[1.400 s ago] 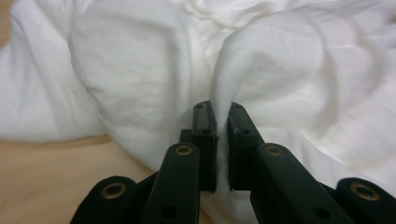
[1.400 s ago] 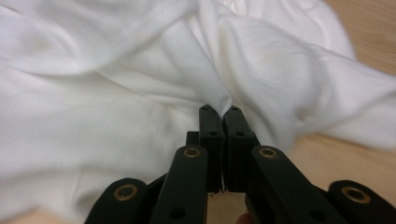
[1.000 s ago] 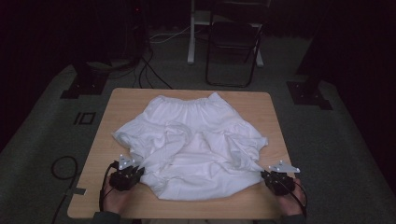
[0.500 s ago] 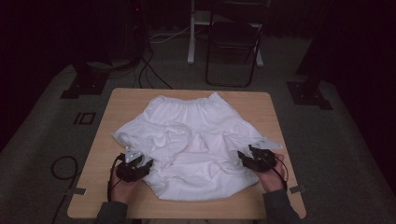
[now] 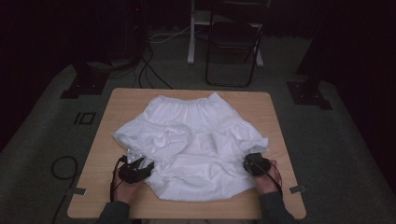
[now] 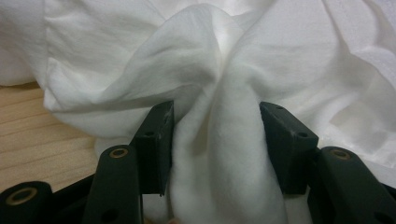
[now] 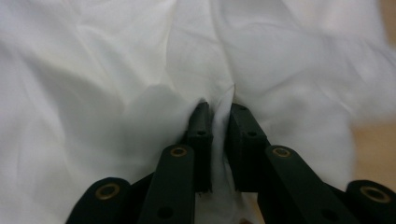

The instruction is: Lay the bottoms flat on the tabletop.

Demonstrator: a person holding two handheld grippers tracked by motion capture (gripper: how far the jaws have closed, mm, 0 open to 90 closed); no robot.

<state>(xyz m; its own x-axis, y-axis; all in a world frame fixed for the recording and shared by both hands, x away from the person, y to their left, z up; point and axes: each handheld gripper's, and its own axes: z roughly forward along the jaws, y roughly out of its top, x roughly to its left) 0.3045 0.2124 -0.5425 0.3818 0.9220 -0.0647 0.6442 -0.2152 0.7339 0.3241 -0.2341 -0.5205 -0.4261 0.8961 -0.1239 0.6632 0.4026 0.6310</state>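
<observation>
A wooden bench (image 5: 112, 121) is carrying a white ruffled skirt (image 5: 196, 140), which is lying spread across most of the top, elastic waistband toward twelve o'clock and hem toward six. The cloth is looking light, soft and floppy; it is likely bunching and sliding rather than holding any shape, so the hem corners seem the sensible places to take it. At about seven o'clock the left claw (image 6: 215, 126) is standing half open with a thick fold of hem bunched between its jaws. At about five o'clock the right claw (image 7: 218, 122), having just been closing, is pinching a thin ridge of fabric, jaws nearly together.
</observation>
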